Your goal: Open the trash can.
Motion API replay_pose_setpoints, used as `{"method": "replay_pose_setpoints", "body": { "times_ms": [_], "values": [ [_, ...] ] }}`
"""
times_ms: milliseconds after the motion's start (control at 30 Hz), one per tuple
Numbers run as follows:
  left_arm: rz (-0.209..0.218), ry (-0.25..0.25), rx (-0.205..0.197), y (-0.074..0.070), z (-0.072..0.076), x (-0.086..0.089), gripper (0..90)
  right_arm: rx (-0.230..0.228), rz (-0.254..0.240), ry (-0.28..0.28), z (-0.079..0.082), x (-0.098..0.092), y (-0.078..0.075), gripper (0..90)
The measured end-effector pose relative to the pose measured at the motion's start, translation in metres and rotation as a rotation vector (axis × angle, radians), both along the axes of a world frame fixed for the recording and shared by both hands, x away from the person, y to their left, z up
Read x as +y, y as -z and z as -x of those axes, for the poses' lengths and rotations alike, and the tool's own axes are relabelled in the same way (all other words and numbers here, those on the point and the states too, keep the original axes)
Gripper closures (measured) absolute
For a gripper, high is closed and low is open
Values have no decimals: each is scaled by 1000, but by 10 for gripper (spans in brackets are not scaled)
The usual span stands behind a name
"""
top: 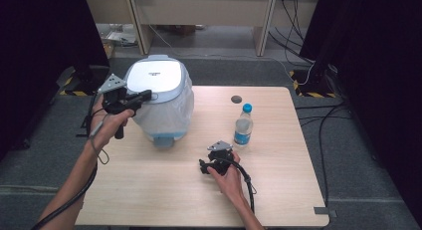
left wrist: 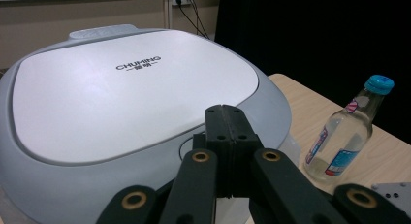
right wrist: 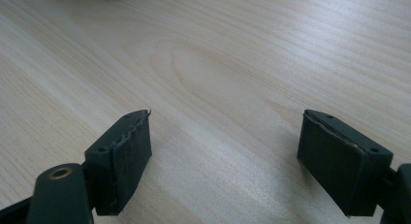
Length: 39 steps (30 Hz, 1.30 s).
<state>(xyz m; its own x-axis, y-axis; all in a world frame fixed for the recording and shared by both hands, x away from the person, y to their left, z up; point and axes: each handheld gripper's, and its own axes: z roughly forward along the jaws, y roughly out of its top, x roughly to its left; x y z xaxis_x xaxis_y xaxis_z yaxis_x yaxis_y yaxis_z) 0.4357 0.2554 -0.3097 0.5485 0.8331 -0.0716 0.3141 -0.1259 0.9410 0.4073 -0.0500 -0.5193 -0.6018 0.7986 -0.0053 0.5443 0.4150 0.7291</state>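
Note:
A white and grey lidded bin with a clear bag liner stands at the table's far left; its flat lid carries a small printed brand name. My left gripper is shut with nothing between its pads, held just above the lid's near edge. A clear water bottle with a blue cap stands upright right of the bin. My right gripper rests low on the table in front of the bottle, open, with bare wood between its fingers.
The wooden table has a small round grommet at its far edge. Cables run across the grey floor to the right. A desk frame stands behind the table.

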Motion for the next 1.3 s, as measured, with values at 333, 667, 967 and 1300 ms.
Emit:
{"method": "replay_pose_setpoints", "body": {
  "times_ms": [333, 667, 967, 1300],
  "values": [
    [-29, 12, -20, 4, 2, -11, 897, 0, 1, 0, 0, 0, 0, 195],
    [-10, 5, -34, 8, 3, -11, 898, 0, 0, 2, 0, 0, 0, 193],
    [59, 10, -22, 12, 2, -6, 899, 1, 3, 6, 0, 1, 0, 189],
    [46, 8, -23, 11, 2, -7, 899, 5, 0, 13, 1, 1, 0, 185]
  ]
}}
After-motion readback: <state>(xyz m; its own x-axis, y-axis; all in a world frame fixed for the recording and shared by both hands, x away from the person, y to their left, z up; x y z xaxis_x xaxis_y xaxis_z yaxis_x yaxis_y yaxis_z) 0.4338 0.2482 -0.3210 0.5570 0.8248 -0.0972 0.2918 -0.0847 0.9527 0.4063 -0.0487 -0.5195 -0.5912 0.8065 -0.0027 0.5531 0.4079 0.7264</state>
